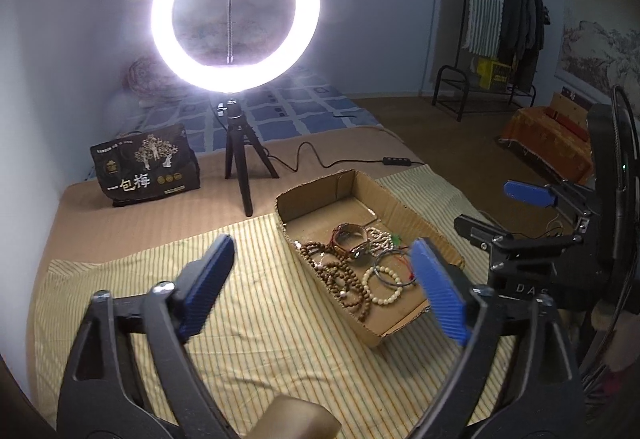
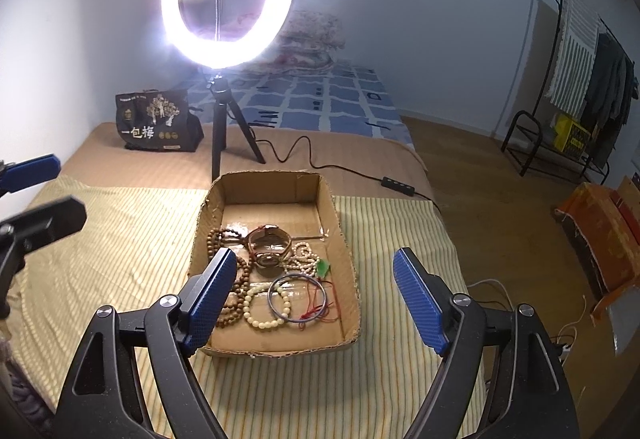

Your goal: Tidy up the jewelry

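Note:
An open cardboard box (image 2: 348, 239) lies on a yellow striped cloth (image 2: 120, 239) on a bed. It holds a brown wooden bead strand (image 2: 240, 279), a brown-strapped watch (image 2: 268, 243), a cream bead bracelet (image 2: 264, 309), thin bangles (image 2: 296, 291), white beads (image 2: 304, 255) and a green pendant (image 2: 323, 268). My right gripper (image 2: 316, 253) hangs open above the box's near end, holding nothing. My left gripper (image 1: 322, 241) stands wide open and holds nothing, to the left of the box (image 1: 316, 187), over its near left corner. Each gripper shows at the edge of the other's view.
A lit ring light on a black tripod (image 1: 240, 167) stands behind the box, its cable and switch (image 2: 396, 185) trailing right. A black printed bag (image 1: 148, 167) sits at the back left. On the floor to the right are a clothes rack (image 2: 580, 91) and an orange covered box (image 2: 600, 239).

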